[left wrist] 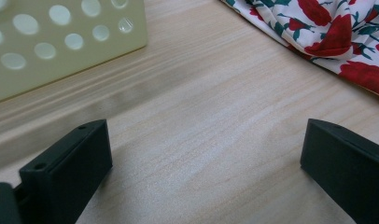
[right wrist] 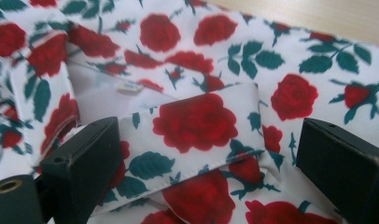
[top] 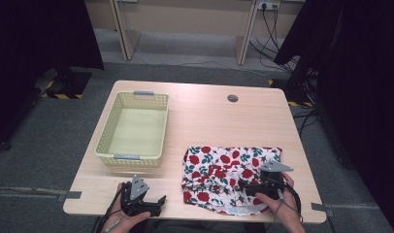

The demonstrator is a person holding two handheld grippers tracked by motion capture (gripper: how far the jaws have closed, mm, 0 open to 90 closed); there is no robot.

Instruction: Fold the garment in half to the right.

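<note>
Wooden table [top: 205, 116] on grey floor, dark curtains on both sides, desk legs and cables at the back. Pale yellow perforated basket [top: 133, 127] sits on the table's left half, nothing in it. Rose-print cloth [top: 229, 174], white with red roses and green leaves, lies crumpled on the right half near my edge, well apart from the basket.

My right gripper [top: 251, 188] is over the near right part of the cloth. In the right gripper view its jaws stand wide apart with a folded strip of the cloth [right wrist: 197, 126] between them, nothing pinched. Whether the jaws touch the fabric, I can't tell.

My left gripper [top: 154, 206] is low at the near left edge, in front of the basket. In the left gripper view its jaws are spread over bare wood, basket wall [left wrist: 61, 46] at upper left, cloth edge [left wrist: 327, 32] at upper right. It grips nothing.
</note>
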